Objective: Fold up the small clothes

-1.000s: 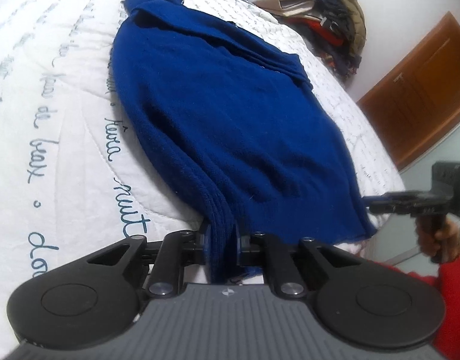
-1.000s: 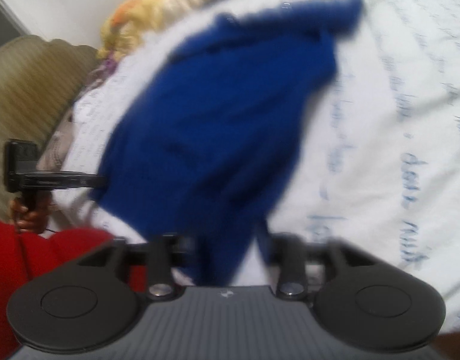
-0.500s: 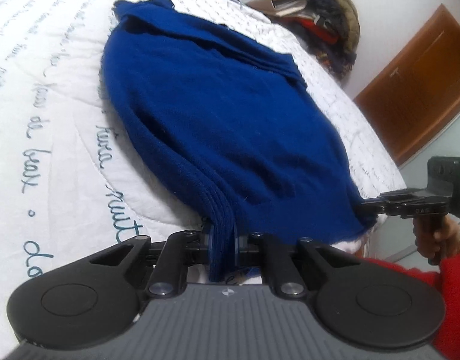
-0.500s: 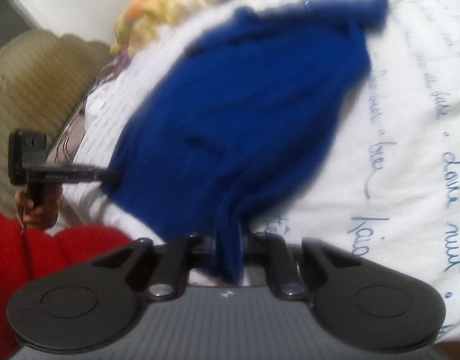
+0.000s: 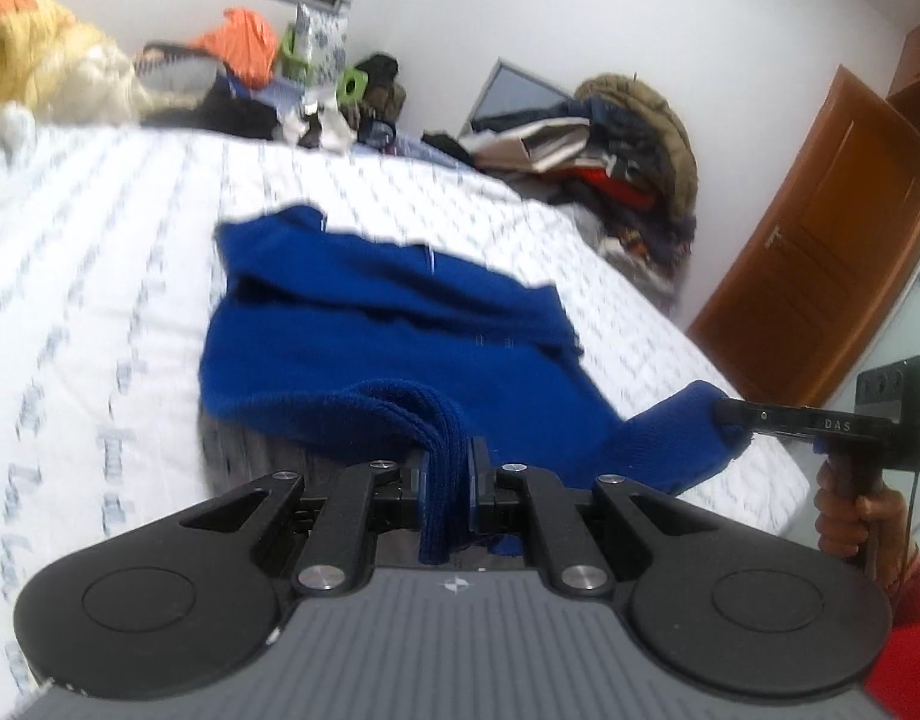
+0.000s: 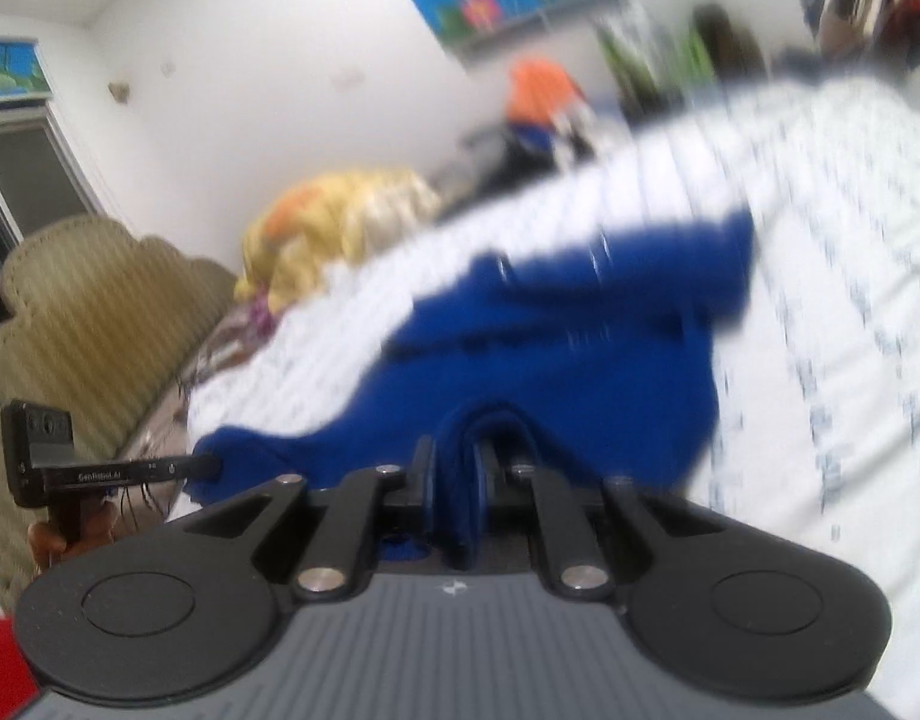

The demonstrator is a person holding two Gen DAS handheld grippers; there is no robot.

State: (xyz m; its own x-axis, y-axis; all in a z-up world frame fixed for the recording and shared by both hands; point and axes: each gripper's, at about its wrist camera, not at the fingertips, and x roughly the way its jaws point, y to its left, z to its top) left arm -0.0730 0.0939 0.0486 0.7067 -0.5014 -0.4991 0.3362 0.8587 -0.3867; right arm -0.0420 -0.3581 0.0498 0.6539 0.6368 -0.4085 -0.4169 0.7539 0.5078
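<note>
A blue knit sweater lies on a white quilted bed; its near hem is lifted off the bed. My left gripper is shut on the bunched hem at one corner. My right gripper is shut on the other hem corner. The right gripper also shows at the right of the left wrist view, buried in blue fabric. The left gripper shows at the left of the right wrist view. The sweater looks blurred there.
A pile of clothes sits past the bed's far right corner, near a brown wooden door. Yellow bedding and clutter lie along the far edge. A padded tan headboard stands at the left in the right wrist view.
Both grippers have lifted the sweater's near hem off the bed and carried it forward over the body. The views have tilted up and the room walls now show.
</note>
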